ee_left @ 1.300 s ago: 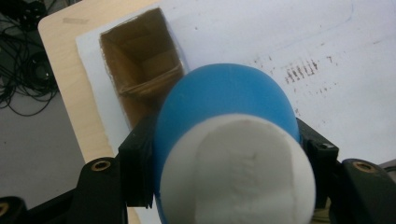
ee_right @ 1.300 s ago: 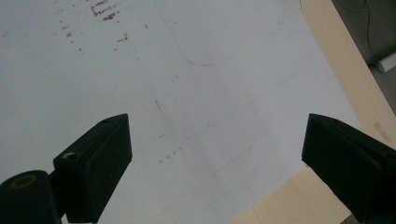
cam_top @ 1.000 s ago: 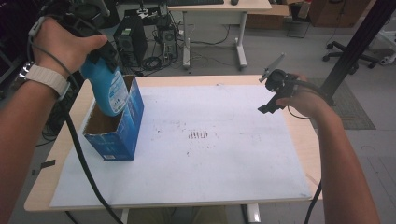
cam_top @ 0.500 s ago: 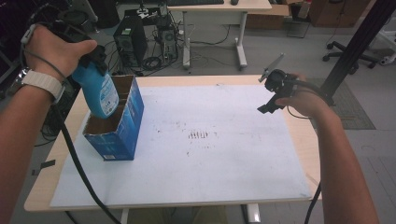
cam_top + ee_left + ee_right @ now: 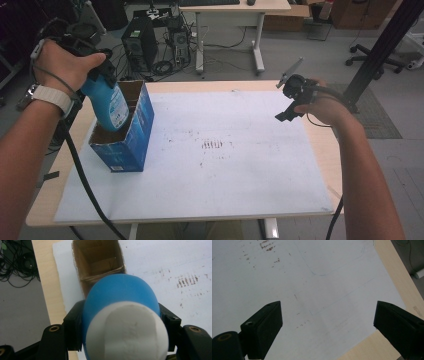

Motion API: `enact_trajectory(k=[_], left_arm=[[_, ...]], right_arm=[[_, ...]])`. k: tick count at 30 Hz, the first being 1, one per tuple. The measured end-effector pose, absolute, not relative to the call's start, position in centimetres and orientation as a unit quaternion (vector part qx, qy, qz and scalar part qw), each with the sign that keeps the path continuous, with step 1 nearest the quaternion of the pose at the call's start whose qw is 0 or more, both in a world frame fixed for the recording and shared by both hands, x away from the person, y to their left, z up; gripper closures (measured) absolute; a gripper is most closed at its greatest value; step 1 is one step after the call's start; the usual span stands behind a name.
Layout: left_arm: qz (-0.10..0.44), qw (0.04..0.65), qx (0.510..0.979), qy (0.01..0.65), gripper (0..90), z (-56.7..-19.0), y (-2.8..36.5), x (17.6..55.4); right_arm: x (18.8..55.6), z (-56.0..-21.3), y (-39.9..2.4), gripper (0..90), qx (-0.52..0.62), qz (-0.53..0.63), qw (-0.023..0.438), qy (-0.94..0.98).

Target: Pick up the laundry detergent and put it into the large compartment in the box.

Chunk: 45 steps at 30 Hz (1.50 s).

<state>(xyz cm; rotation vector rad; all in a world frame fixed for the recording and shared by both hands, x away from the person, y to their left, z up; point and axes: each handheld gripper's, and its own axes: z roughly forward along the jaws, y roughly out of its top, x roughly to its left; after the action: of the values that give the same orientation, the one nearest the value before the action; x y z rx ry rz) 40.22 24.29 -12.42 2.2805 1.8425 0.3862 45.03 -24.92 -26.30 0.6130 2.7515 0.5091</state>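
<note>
A blue bottle [image 5: 106, 104] with a white cap [image 5: 125, 332] is held in my left gripper [image 5: 95, 82], whose jaws are shut on its sides. The bottle [image 5: 120, 293] points down with its lower end in the mouth of an open blue cardboard box [image 5: 125, 132] at the table's left. In the left gripper view the box [image 5: 98, 261] shows a brown inside with a divider. My right gripper [image 5: 287, 100] hovers over the table's far right. Its jaws [image 5: 328, 325] stand wide open with nothing between them above the white sheet.
A large white sheet [image 5: 225, 165] with faint brown marks covers most of the wooden table [image 5: 330, 150]. Behind the table stand a computer tower [image 5: 137, 42], cables and another desk [image 5: 235, 10]. An office chair base [image 5: 370, 50] is at far right.
My left gripper has carried the blue bottle downward, so its lower end now sits deeper in the box mouth. The right gripper has stayed where it was.
</note>
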Motion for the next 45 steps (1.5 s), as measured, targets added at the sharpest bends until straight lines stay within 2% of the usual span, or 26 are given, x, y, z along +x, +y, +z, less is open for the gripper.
enact_trajectory(k=[45], left_arm=[[0.123, 0.088, 0.764, 0.627, 37.3, -21.4, 25.4, 42.0]], right_arm=[[45.2, -27.0, -25.1, 8.4, 0.218, 0.171, 0.134, 0.951]])
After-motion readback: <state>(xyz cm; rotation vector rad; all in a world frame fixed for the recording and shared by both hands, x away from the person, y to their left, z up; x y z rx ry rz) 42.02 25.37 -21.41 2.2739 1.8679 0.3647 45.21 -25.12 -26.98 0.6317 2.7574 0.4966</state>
